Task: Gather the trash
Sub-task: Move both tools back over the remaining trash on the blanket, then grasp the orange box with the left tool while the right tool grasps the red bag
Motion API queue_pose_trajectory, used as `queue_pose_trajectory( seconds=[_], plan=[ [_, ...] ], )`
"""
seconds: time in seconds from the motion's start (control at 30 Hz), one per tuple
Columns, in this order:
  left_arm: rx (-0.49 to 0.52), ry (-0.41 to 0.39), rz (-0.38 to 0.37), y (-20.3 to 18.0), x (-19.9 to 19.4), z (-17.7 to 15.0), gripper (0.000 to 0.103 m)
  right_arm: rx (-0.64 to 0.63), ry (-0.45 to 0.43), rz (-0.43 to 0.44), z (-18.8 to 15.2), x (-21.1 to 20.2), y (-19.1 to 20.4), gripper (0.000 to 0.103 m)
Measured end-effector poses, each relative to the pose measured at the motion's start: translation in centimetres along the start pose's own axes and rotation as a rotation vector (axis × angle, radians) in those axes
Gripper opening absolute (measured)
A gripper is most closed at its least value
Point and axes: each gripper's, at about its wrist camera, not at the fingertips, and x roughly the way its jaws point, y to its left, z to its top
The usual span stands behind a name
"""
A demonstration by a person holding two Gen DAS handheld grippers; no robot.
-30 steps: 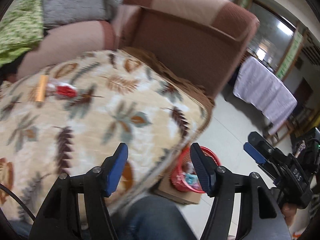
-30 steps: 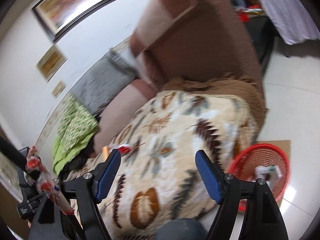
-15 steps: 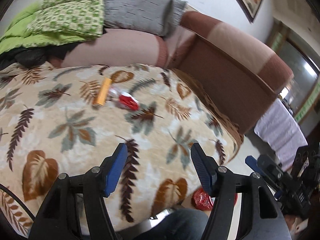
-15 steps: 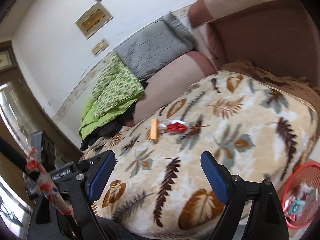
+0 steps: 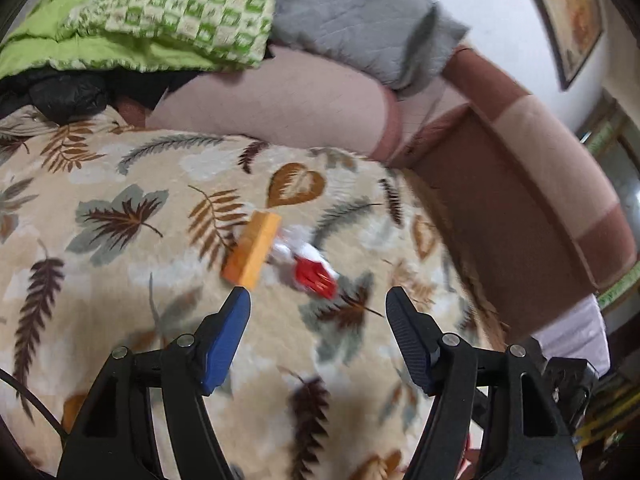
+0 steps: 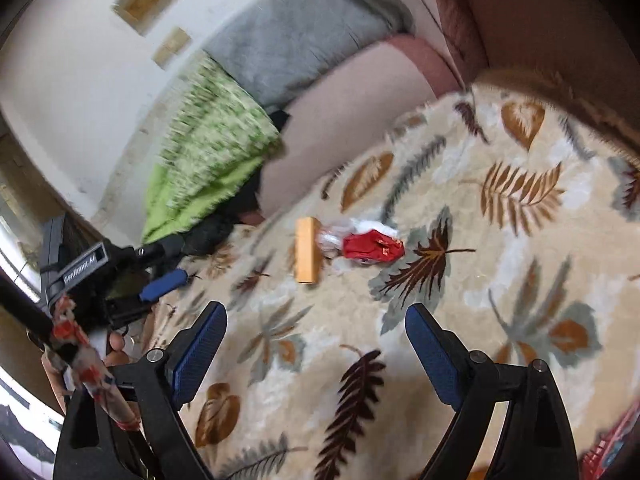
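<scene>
Risked pinching plush leaf-print blanket (image 5: 120, 280) instead of trash, with left gripper (image 5: 318, 296) and right gripper (image 6: 316, 312) both spread wide, empty, near 2 touching pieces: orange box (image 5: 253, 251), red wrapper (image 5: 314, 276).

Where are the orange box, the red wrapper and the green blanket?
orange box (image 5: 253, 249), left wrist view, middle of its top face
red wrapper (image 6: 371, 249), right wrist view, centre of the red part
green blanket (image 5: 168, 12), left wrist view, patterned top fold
</scene>
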Motion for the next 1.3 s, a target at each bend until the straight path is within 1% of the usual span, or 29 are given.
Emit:
queue_pose_trajectory(
  seconds=[0.07, 0.13, 0.2, 0.33, 0.47, 0.53, 0.6, 0.67, 0.73, 0.8, 0.83, 0.9, 0.93, 0.97, 1.0, 1.03, 1.07, 1.1, 1.13, 1.17, 1.2, 1.23, 1.3],
  plan=[
    [-0.034, 0.027, 0.004, 1.5, 2.8, 0.8, 0.069, 0.019, 0.038, 0.001, 0.7, 3.0, -1.2, 0.094],
    [-0.083, 0.062, -0.042, 3.6, 5.7, 1.1, 0.069, 0.038, 0.069, 0.005, 1.3, 5.7, -2.4, 0.094],
    [-0.112, 0.103, -0.04, 5.1, 8.2, 1.3, 0.069, 0.073, 0.098, 0.016, 1.8, 8.2, -3.7, 0.094],
    [-0.163, 0.137, -0.05, 7.5, 11.6, 2.2, 0.069, 0.135, 0.159, 0.046, 2.5, 13.0, -6.2, 0.094],
    [-0.166, 0.133, -0.045, 8.5, 13.7, 2.8, 0.069, 0.21, 0.171, 0.061, 3.0, 15.7, -8.1, 0.094],
    [-0.175, 0.143, -0.055, 8.8, 14.8, 3.0, 0.069, 0.244, 0.157, 0.049, 3.4, 16.5, -8.8, 0.094],
    [-0.189, 0.155, -0.05, 9.3, 15.9, 3.0, 0.069, 0.282, 0.148, 0.051, 3.8, 17.2, -9.6, 0.094],
    [-0.194, 0.17, -0.05, 9.8, 16.8, 2.9, 0.069, 0.316, 0.162, 0.056, 4.0, 18.2, -10.2, 0.093],
    [-0.211, 0.179, -0.054, 10.3, 17.5, 2.8, 0.069, 0.349, 0.173, 0.051, 4.1, 19.0, -10.7, 0.089],
    [-0.213, 0.188, -0.057, 10.3, 18.1, 2.7, 0.069, 0.356, 0.174, 0.043, 4.3, 19.5, -10.9, 0.08],
    [-0.213, 0.188, -0.056, 10.3, 18.3, 2.7, 0.069, 0.359, 0.173, 0.042, 4.3, 19.7, -10.9, 0.078],
    [-0.207, 0.2, -0.054, 10.1, 18.9, 2.6, 0.069, 0.37, 0.178, 0.033, 4.3, 20.2, -10.9, 0.067],
    [-0.205, 0.208, -0.054, 10.0, 19.1, 2.5, 0.069, 0.377, 0.179, 0.028, 4.3, 20.4, -11.1, 0.065],
    [-0.209, 0.214, -0.054, 10.0, 19.4, 2.3, 0.069, 0.388, 0.177, 0.024, 4.3, 20.5, -11.2, 0.058],
    [-0.225, 0.223, -0.054, 10.2, 19.7, 2.0, 0.069, 0.394, 0.18, 0.022, 4.4, 20.8, -11.3, 0.048],
    [-0.246, 0.235, -0.06, 10.5, 20.0, 1.8, 0.069, 0.403, 0.189, 0.016, 4.3, 21.0, -11.4, 0.042],
    [-0.261, 0.239, -0.067, 10.6, 20.1, 1.7, 0.069, 0.409, 0.193, 0.005, 4.2, 21.1, -11.6, 0.032],
    [-0.275, 0.237, -0.069, 10.7, 20.0, 1.7, 0.069, 0.413, 0.194, 0.0, 4.2, 21.2, -11.8, 0.027],
    [-0.274, 0.236, -0.066, 10.6, 19.9, 1.7, 0.066, 0.421, 0.193, 0.0, 4.1, 21.1, -12.0, 0.024],
    [-0.271, 0.236, -0.067, 10.5, 19.8, 1.7, 0.062, 0.425, 0.19, 0.002, 4.1, 21.0, -12.1, 0.019],
    [-0.266, 0.238, -0.069, 10.2, 19.7, 1.7, 0.058, 0.429, 0.191, 0.008, 3.9, 20.8, -12.2, 0.017],
    [-0.266, 0.238, -0.065, 10.1, 19.5, 1.7, 0.054, 0.433, 0.191, 0.017, 3.8, 20.7, -12.2, 0.015],
    [-0.26, 0.234, -0.065, 9.6, 19.0, 1.9, 0.051, 0.423, 0.181, 0.029, 3.5, 20.0, -11.7, 0.014]
  ],
)
